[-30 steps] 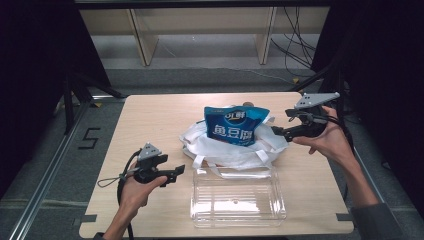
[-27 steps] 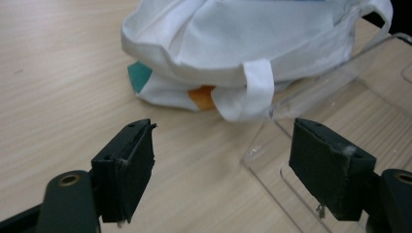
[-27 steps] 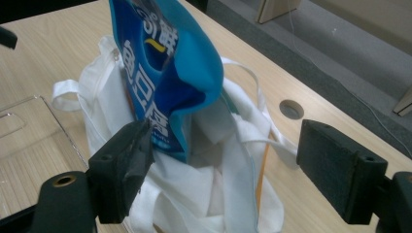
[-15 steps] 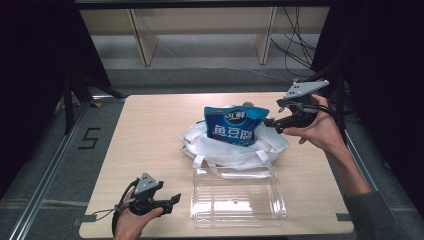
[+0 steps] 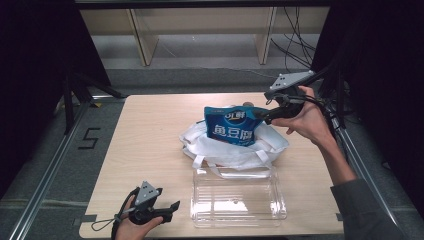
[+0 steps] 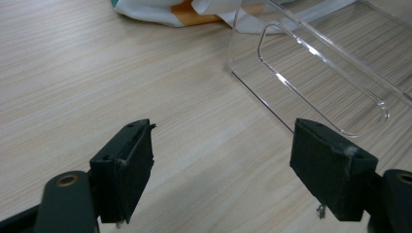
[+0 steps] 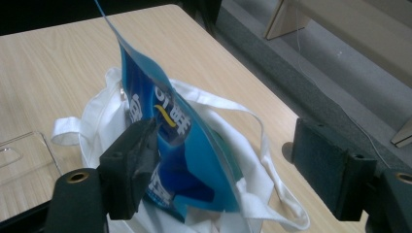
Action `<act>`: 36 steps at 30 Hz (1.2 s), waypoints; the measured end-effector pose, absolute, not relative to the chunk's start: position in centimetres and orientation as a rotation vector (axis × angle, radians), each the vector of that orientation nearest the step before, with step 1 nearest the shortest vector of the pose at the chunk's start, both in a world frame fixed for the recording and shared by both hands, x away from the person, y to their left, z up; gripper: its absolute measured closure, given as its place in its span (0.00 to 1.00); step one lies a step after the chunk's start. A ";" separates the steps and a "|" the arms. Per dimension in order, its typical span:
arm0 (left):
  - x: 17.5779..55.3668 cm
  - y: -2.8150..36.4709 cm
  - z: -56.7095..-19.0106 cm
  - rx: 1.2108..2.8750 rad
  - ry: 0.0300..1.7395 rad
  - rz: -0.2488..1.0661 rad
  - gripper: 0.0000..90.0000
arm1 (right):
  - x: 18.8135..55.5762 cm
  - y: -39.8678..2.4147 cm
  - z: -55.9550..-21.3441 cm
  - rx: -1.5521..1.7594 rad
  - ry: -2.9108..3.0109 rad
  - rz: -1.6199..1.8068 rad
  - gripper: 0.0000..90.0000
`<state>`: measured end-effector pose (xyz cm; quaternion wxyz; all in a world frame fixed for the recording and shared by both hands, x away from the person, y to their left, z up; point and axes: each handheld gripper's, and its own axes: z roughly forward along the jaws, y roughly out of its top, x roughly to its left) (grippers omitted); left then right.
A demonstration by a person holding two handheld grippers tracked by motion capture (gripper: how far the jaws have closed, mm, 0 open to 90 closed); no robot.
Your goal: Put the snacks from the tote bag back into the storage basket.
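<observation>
The right gripper (image 7: pixel 221 165) has its jaws spread; they have just been closing a little. The blue pouch (image 7: pixel 184 145) stands between them, against the left jaw and apart from the right one. Under it lies the white bag (image 7: pixel 243 194). The left gripper (image 6: pixel 221 170) is wide open over the table (image 6: pixel 73 73), with the clear tray (image 6: pixel 311 58) just beyond.
</observation>
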<state>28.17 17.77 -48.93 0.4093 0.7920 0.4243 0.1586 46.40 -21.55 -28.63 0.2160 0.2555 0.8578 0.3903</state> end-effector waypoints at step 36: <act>27.8 17.9 -49.3 2.009 1.047 0.406 0.28 | 48.9 -17.5 -29.5 0.555 2.567 1.042 0.79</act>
